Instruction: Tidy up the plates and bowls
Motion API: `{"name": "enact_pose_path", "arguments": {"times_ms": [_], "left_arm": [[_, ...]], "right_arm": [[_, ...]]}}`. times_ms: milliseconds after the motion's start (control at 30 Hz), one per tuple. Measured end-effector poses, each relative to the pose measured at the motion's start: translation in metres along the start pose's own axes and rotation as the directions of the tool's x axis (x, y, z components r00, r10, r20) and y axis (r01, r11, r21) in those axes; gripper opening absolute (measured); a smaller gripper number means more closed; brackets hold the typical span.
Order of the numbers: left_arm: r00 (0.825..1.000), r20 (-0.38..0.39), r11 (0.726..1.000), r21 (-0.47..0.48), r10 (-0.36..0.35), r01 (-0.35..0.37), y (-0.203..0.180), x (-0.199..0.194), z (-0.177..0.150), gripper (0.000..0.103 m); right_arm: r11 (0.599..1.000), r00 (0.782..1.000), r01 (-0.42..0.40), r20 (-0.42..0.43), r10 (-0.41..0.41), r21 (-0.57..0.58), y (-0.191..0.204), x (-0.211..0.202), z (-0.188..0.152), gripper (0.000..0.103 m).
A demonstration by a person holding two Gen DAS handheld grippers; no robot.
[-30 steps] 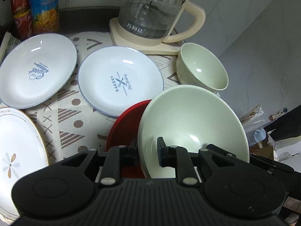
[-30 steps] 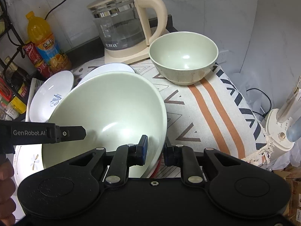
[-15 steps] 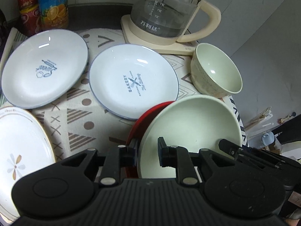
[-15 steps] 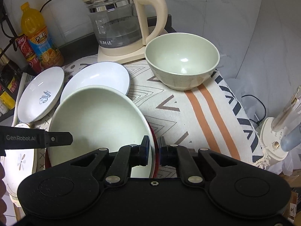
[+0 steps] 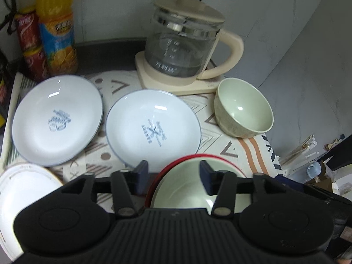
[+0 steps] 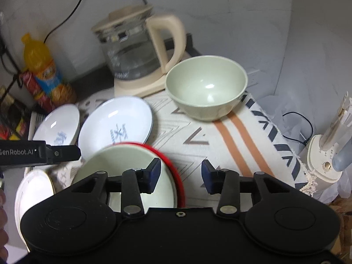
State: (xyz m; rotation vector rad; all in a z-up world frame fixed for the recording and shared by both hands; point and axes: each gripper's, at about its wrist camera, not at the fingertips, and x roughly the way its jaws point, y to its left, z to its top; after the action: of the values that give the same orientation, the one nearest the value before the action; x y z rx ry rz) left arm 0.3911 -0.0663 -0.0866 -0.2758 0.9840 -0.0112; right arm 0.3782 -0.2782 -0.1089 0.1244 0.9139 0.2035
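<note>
Both of my hand-held grippers stand released: the left hand-held gripper (image 5: 172, 177) has its jaws spread wide over the near rim of the large pale green bowl (image 5: 184, 189), and the right hand-held gripper (image 6: 180, 176) is spread just as wide, gripping nothing. That large bowl sits nested inside the red bowl (image 6: 176, 165), whose rim shows as a thin red arc around it, at the near edge of the counter with the patterned cloth (image 6: 220, 136).

I judge the nesting step done, with one pairing made. The smaller pale green bowl (image 6: 206, 88) stands alone by the glass kettle with the cream handle (image 5: 184, 41), well apart from the stack. Two white plates with blue print lie side by side, the "Sweet" plate (image 5: 57, 121) and the "Bakery" plate (image 5: 154, 129), and a white plate with a gold rim (image 5: 22, 193) sits at the near left.

Next, I reckon, is the small bowl: my right hand reaches forward, closes on its rim, and carries it back to drop into the stack. The rim is thick and glossy, so I want a square pinch. The plates could then be stacked with the left.
</note>
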Motion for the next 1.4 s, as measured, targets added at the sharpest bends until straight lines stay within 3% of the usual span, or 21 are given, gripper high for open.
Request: {"name": "enact_pose_path", "arguments": {"times_ms": [200,467,667,867,1167,1300,1400], "left_arm": [[0.999,0.011,0.999,0.018,-0.046,0.046,-0.014,0.015,0.013,0.063],[0.997,-0.006,0.995,0.064,-0.077,0.077,-0.038,0.05,0.034,0.063],[0.996,-0.03,0.991,0.094,-0.089,0.091,-0.055,0.079,0.055,0.063],[0.994,-0.062,0.99,0.106,-0.09,0.096,-0.069,0.115,0.073,0.063],[0.991,-0.114,0.993,0.089,-0.062,0.073,-0.081,0.159,0.088,0.063],[0.988,-0.138,0.992,0.098,-0.063,0.077,-0.084,0.173,0.087,0.058],[0.984,-0.166,0.994,0.08,-0.067,0.081,-0.085,0.184,0.084,0.045]], "right_arm": [[0.997,0.999,0.033,0.041,-0.036,0.065,-0.022,-0.002,0.013,0.05],[0.985,0.996,0.061,0.051,-0.07,0.159,-0.053,0.009,0.031,0.053],[0.976,0.993,0.079,0.072,-0.096,0.204,-0.071,0.021,0.045,0.062],[0.966,0.992,0.099,0.049,-0.114,0.237,-0.083,0.047,0.058,0.069],[0.949,0.994,0.107,-0.038,-0.1,0.298,-0.095,0.095,0.068,0.07],[0.945,0.994,0.111,-0.051,-0.1,0.308,-0.096,0.105,0.068,0.069],[0.943,0.992,0.12,-0.061,-0.106,0.309,-0.097,0.111,0.067,0.067]]}}
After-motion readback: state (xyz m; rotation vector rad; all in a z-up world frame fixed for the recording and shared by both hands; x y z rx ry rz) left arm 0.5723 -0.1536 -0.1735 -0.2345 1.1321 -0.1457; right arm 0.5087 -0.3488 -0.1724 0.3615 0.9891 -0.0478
